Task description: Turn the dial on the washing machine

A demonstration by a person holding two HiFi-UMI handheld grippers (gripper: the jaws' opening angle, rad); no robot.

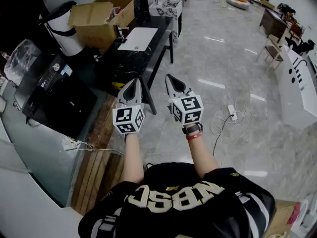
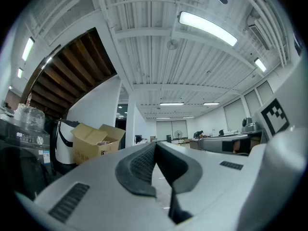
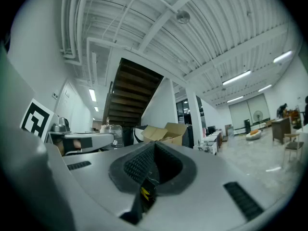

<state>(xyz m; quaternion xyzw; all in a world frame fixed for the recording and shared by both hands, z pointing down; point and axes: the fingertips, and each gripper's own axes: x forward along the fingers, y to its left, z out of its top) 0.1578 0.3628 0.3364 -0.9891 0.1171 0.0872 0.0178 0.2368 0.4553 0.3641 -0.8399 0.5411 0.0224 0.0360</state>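
Floor [image 1: 223,58]; L gripper [image 1: 137,80], R gripper [image 1: 168,77] level-ish

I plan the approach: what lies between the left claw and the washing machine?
In the head view, the stretch from the left claw to the washing machine shows wooden floor boards and the near end of a black table.

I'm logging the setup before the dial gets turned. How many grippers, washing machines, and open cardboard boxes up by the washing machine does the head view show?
Grippers: 2 (left gripper, right gripper)
Washing machine: 1
Open cardboard box: 1
Total: 4
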